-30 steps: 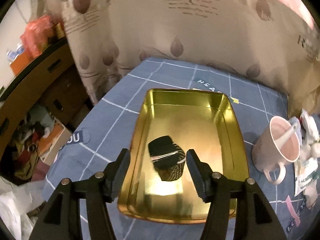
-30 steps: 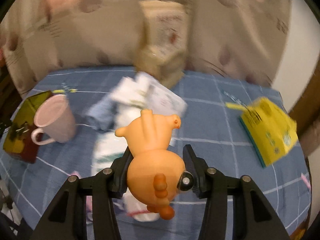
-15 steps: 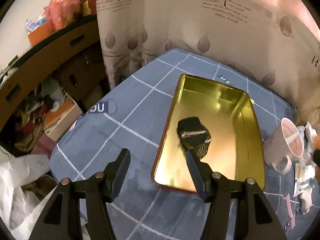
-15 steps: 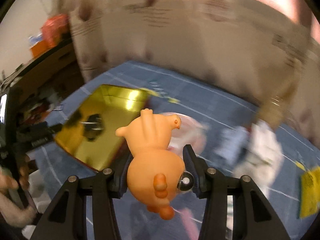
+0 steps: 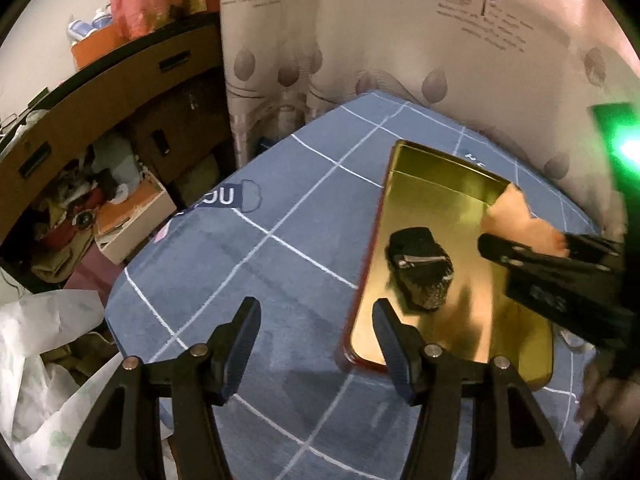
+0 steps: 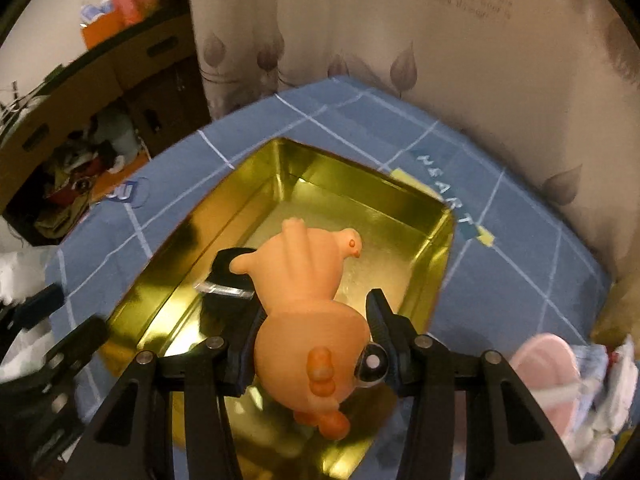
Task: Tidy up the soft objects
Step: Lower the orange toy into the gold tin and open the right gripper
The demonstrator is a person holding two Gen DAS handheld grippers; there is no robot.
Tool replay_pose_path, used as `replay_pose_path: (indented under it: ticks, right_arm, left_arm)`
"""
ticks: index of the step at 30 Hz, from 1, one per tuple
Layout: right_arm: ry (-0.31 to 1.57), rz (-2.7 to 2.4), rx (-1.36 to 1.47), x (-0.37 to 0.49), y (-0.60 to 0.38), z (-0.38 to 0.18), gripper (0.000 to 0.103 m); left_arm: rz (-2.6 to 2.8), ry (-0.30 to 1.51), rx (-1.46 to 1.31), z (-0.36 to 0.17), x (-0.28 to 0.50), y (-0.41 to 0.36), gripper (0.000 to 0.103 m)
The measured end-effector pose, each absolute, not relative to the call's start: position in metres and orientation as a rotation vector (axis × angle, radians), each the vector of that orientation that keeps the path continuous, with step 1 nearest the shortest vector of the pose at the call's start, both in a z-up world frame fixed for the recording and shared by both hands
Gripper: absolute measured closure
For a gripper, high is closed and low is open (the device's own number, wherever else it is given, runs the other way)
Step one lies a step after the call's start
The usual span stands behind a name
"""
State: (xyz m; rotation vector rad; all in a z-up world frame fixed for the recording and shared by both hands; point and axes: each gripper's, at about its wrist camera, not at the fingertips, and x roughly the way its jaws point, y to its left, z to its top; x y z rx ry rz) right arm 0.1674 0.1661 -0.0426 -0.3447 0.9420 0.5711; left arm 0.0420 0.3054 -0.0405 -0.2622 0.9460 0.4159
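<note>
An orange rubber chicken toy [image 6: 308,312] hangs over the gold metal tray [image 6: 352,184], and my right gripper [image 6: 314,334] is shut on its body. A black rolled soft item with a white clip [image 6: 224,280] lies in the tray under the toy's left side. From the left wrist view the same black item [image 5: 420,268] lies in the tray [image 5: 436,172], the toy [image 5: 516,220] and the right gripper's black body come in from the right. My left gripper [image 5: 314,336] stands open and empty over the blue checked cloth, just left of the tray's near corner.
A blue checked tablecloth [image 5: 280,208] covers the table, with a patterned curtain [image 5: 360,32] behind. Left of the table edge are a cluttered wooden shelf [image 5: 80,128] and white plastic bags [image 5: 36,360]. A pink mug [image 6: 548,364] and white packets [image 6: 608,400] lie right of the tray.
My right gripper carried the chicken toy leftward from the mug and packets to above the tray. My left gripper drew back left off the tray, leaving the black item inside.
</note>
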Motion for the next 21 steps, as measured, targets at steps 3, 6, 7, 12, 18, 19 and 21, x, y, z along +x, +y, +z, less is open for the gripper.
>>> replay_pose_path:
  ticks: [3,6,7,12,18,19,21]
  right_arm:
    - [0.995,0.550,-0.345,0.188,0.174,-0.059,0.057]
    - [1.028,0.531,-0.358,0.201,0.182,-0.075,0.056]
    - [1.038,0.526,-0.356,0.203,0.183,-0.078,0.056]
    - [1.060,0.517,-0.363,0.205,0.184,-0.088,0.055]
    - [1.050,0.511,-0.372,0.210,0.190,-0.088,0.042]
    - [1.046,0.512,-0.375,0.209,0.190,-0.087,0.039]
    - [1.030,0.509,-0.389,0.207,0.192,-0.084,0.034]
  left_arm:
    - [0.413,0.943,-0.284,-0.041,0.041,0.309,0.044]
    - [0.409,0.944,-0.291,-0.042,0.042,0.310,0.044]
    - [0.407,0.944,-0.291,-0.042,0.042,0.310,0.044]
    - [0.406,0.948,-0.296,-0.043,0.042,0.312,0.044]
    - [0.401,0.945,-0.287,-0.042,0.042,0.311,0.044]
    - [0.400,0.946,-0.287,-0.042,0.043,0.310,0.044]
    - [0.401,0.945,-0.284,-0.042,0.042,0.310,0.044]
